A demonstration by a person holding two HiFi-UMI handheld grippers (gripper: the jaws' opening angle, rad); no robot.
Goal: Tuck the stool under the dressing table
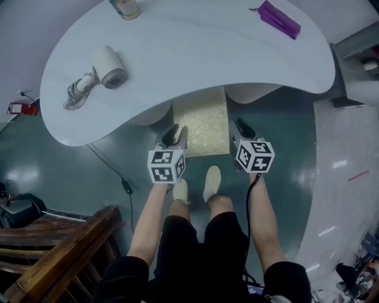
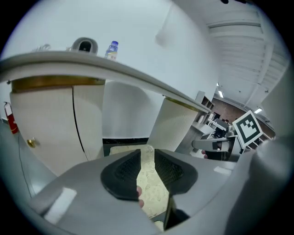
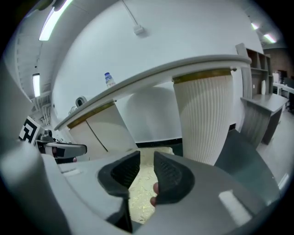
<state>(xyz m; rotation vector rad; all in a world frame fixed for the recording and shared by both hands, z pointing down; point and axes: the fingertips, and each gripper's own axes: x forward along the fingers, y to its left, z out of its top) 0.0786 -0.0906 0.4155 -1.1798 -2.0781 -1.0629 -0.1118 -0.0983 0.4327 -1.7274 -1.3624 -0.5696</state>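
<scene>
The stool (image 1: 201, 121) has a square cream seat with a gold pattern; its far half lies under the white kidney-shaped dressing table (image 1: 195, 53). My left gripper (image 1: 173, 135) hangs over the seat's near left corner and my right gripper (image 1: 243, 127) over its right edge, both raised clear of it. In the left gripper view the left gripper (image 2: 147, 156) shows a narrow gap with only the seat (image 2: 149, 181) far below. The right gripper (image 3: 146, 158) looks the same, with nothing between its pads above the seat (image 3: 138, 195).
A hair dryer (image 1: 109, 70) with coiled cord, a bottle (image 1: 124, 7) and a purple case (image 1: 278, 18) lie on the tabletop. Ribbed white pedestals (image 3: 206, 114) flank the stool. A black cable (image 1: 112, 168) crosses the green floor; wooden furniture (image 1: 59, 248) stands at lower left. The person's shoes (image 1: 212, 180) are behind the stool.
</scene>
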